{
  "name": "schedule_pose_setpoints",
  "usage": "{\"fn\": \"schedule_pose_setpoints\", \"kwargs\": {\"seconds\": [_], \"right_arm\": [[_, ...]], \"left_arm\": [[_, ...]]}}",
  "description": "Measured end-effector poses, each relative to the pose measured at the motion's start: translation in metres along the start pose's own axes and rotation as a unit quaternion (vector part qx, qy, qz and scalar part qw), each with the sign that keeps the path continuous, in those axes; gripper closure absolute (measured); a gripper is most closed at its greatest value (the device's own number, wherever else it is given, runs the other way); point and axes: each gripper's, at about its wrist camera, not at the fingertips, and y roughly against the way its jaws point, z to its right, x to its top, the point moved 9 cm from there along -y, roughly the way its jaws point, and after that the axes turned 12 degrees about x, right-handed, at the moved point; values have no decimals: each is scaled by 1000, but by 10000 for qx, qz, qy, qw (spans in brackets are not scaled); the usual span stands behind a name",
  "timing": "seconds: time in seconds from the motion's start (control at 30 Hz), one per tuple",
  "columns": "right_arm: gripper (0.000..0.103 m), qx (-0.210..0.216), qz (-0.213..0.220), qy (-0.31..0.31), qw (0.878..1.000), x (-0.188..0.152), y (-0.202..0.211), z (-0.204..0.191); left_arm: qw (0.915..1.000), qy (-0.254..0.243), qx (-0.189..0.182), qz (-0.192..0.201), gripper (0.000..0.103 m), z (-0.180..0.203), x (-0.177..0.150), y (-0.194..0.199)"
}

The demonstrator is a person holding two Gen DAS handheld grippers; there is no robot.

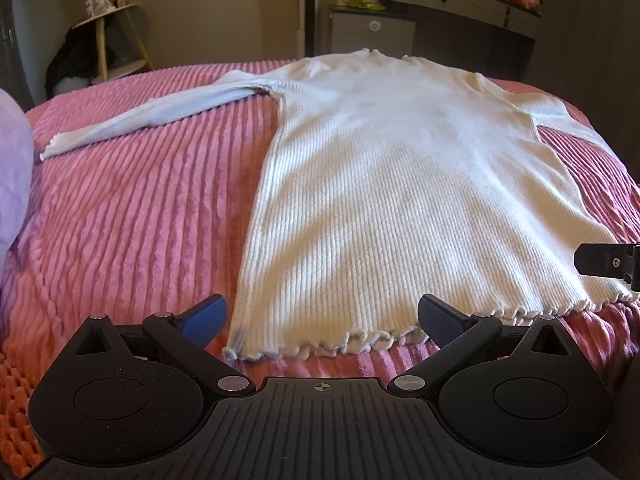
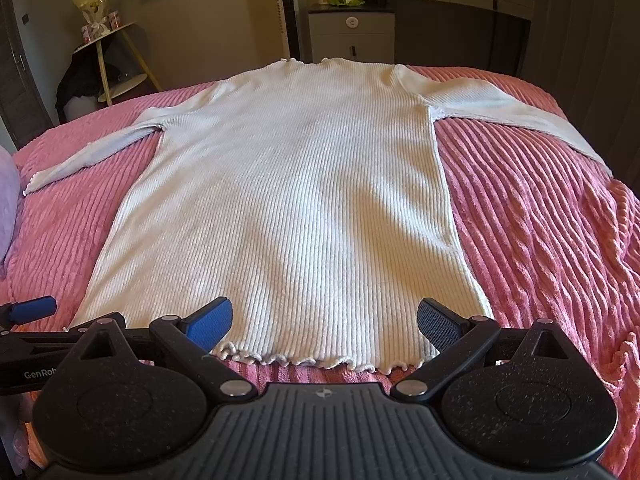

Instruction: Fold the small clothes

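Note:
A cream ribbed long-sleeved top (image 1: 400,184) lies flat on the pink bedspread (image 1: 140,208), frilled hem toward me, neck at the far side, both sleeves spread out. It also shows in the right wrist view (image 2: 296,200). My left gripper (image 1: 320,322) is open and empty, just above the hem's left part. My right gripper (image 2: 324,326) is open and empty, just above the hem's right part. The right gripper's finger shows at the right edge of the left wrist view (image 1: 600,262); the left gripper's blue pad shows at the left edge of the right wrist view (image 2: 32,308).
A lilac pillow (image 1: 12,168) lies at the bed's left edge. Beyond the bed stand a yellow-legged side table (image 1: 108,40), a small grey cabinet (image 1: 372,32) and a dresser with drawers (image 1: 472,4). The pink bedspread (image 2: 540,220) extends right of the top.

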Motion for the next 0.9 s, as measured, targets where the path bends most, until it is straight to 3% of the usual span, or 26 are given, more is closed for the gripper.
{"fn": "schedule_pose_setpoints", "kwargs": {"seconds": [0.9], "right_arm": [[4, 1, -39, -25, 10000, -2, -5, 1]], "left_arm": [[10000, 55, -3, -46, 0, -3, -4, -2]]}}
